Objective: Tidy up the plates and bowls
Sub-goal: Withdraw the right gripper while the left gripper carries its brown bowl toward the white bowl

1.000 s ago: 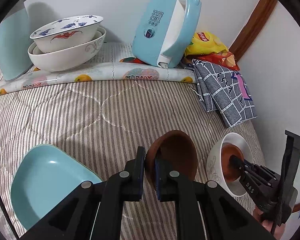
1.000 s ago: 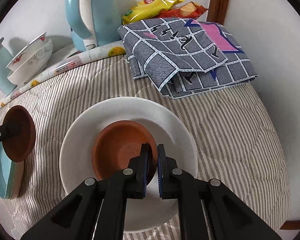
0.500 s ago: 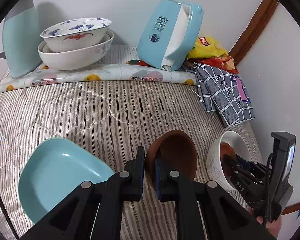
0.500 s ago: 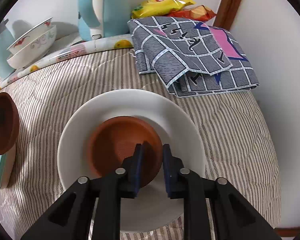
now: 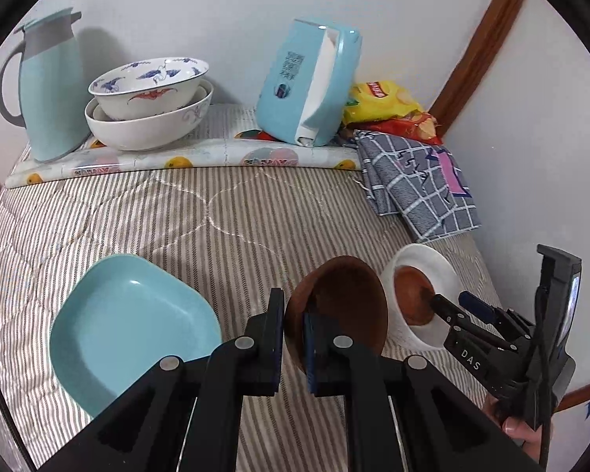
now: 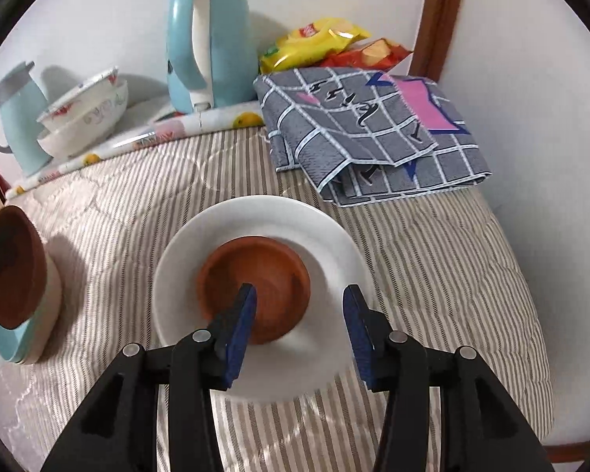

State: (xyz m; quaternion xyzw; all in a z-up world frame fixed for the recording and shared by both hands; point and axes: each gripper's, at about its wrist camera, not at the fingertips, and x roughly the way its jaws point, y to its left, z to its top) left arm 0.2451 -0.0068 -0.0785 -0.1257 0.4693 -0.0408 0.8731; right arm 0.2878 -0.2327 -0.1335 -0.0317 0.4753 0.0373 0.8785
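Observation:
My left gripper (image 5: pixel 294 314) is shut on the rim of a brown wooden dish (image 5: pixel 342 299), held tilted above the striped cloth beside a teal square plate (image 5: pixel 129 322). In the right wrist view the same brown wooden dish (image 6: pixel 13 271) hangs at the far left over the teal square plate (image 6: pixel 8 338). My right gripper (image 6: pixel 299 293) is opening just above a small brown bowl (image 6: pixel 255 275) that sits inside a white bowl (image 6: pixel 255 208). The brown bowl's near rim lies between the jaws, and the pads do not press on it. The left wrist view shows the right gripper (image 5: pixel 450 299) at the white bowl (image 5: pixel 424 255).
Along the back wall stand a teal jug (image 5: pixel 47 86), two stacked patterned bowls (image 5: pixel 149 90), a tipped teal kettle (image 5: pixel 306 82) and snack bags (image 5: pixel 385 102). A folded grey checked cloth (image 5: pixel 417 185) lies at the right near the wall. Striped quilted cloth (image 5: pixel 224 212) covers the table.
The right jaws went from shut on the small brown bowl's rim to spread apart, leaving it in the white bowl. Both grippers lifted slightly; the left still holds its dish.

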